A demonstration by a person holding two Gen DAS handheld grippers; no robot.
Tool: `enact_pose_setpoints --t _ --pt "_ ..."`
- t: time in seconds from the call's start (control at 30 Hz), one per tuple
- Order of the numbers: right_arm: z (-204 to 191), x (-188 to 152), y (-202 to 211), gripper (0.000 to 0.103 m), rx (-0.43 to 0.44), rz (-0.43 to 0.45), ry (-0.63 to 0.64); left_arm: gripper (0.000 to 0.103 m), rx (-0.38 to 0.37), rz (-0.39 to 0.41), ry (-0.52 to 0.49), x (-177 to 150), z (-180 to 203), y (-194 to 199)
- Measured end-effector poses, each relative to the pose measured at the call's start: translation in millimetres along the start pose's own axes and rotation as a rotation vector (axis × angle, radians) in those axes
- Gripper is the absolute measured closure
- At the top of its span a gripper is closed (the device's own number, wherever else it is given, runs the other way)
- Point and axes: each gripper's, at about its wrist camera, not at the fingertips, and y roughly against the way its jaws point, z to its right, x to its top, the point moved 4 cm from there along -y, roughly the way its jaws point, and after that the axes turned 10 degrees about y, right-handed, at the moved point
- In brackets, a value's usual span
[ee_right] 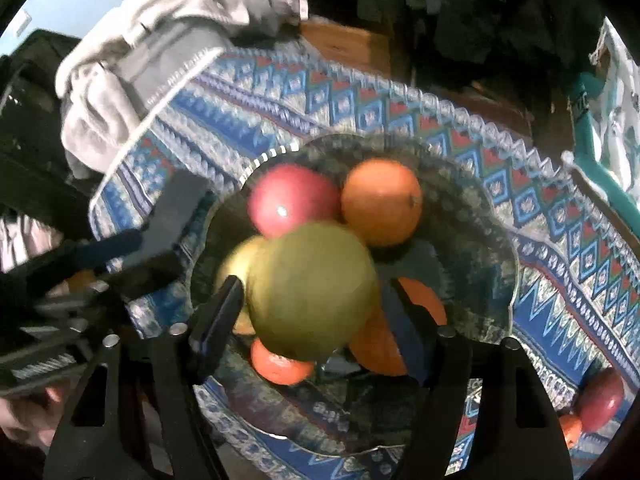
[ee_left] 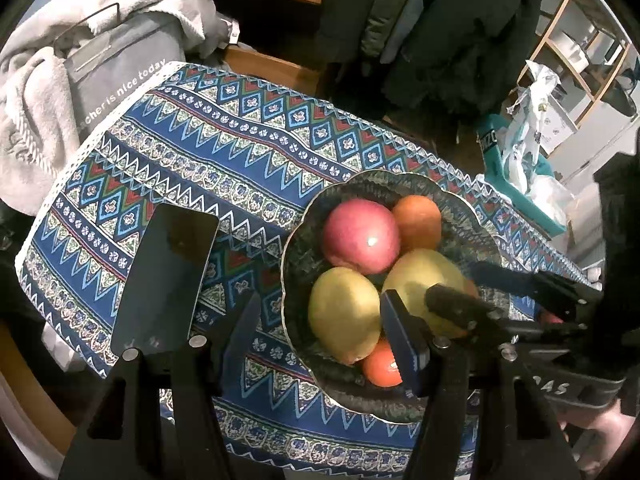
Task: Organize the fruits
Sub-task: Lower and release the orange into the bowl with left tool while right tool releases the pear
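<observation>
The counter wears a blue patterned cloth. On it, a dark phone lies left, a fruit-filled bowl right, and loose fruit far right.

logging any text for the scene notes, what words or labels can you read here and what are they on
"her is nice today": white letters on the grey bag behind the table; the start of the line is hidden.
"AS": end of white lettering on the right tongs' black body; the rest is out of sight.
White letters on the teal bag: cut off, unreadable.
Labels on the white boxes: too small.
Right wrist view: nothing legible.
</observation>
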Motion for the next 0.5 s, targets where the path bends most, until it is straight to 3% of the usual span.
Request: enact_pose_setpoints --t 0.17,0.5 --pt "5 7 18 0.031 -0.005 0.036 -0.018 0.039 -0.005 0.004 -0.005 0 2 2" --pt "33 -6 54 0.031 -0.115 0.069 -0.038 0.039 -0.033 0.012 -0.058 -6 30 10"
